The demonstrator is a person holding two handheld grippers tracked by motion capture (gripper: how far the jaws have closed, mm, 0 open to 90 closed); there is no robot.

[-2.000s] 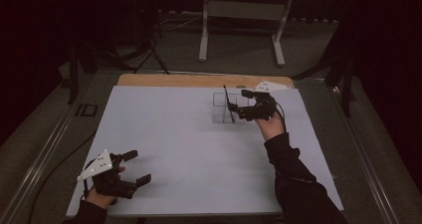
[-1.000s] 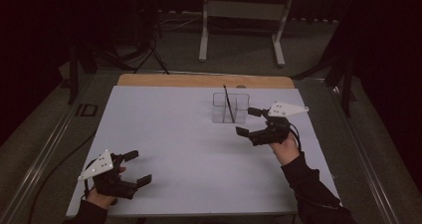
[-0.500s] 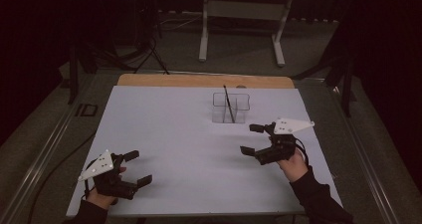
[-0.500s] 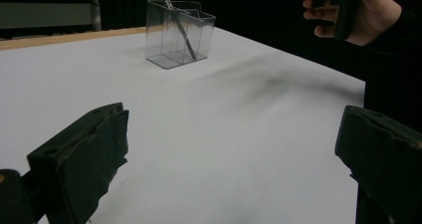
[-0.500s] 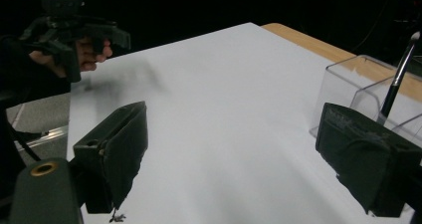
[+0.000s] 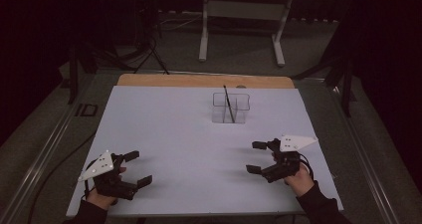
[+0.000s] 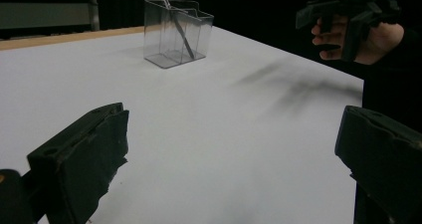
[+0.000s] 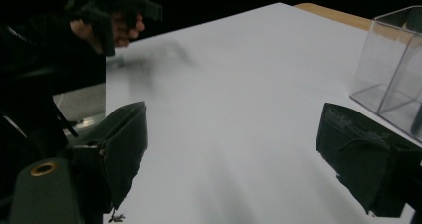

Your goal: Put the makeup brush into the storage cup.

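High view: the right gripper point(image 6: 257, 157) sat low over the white table sheet point(image 6: 174, 134) near its front right part, held in a hand with a dark sleeve. Its jaws stood wide apart with nothing between them, pointing leftward across the sheet. The clear plastic container point(image 6: 231, 107) stood well ahead of that gripper and a little to its left, toward the far edge of the sheet, with a thin dark stick point(image 6: 228, 103) leaning inside it, its top poking above the rim. The left gripper point(image 6: 138, 168) lay well off to the other side, near the front left corner, its jaws also spread wide and empty, pointing rightward.

Left gripper view: the two black jaws rose far apart at the bottom, with bare sheet point(image 7: 209, 134) between them. The container point(image 7: 175, 32) stood well ahead, slightly left of the gap, the stick point(image 7: 178, 25) slanting within. The right gripper point(image 7: 348, 15) hung farther off at upper right, above its blurred shadow.

Right gripper view: the jaws were again spread wide and held nothing. The container point(image 8: 393, 69) stood just ahead of the right-hand jaw, partly cut by the frame edge; the stick could not be made out there, perhaps because of the dim light. The left gripper point(image 8: 112, 15) appeared far off at upper left, dark and indistinct.
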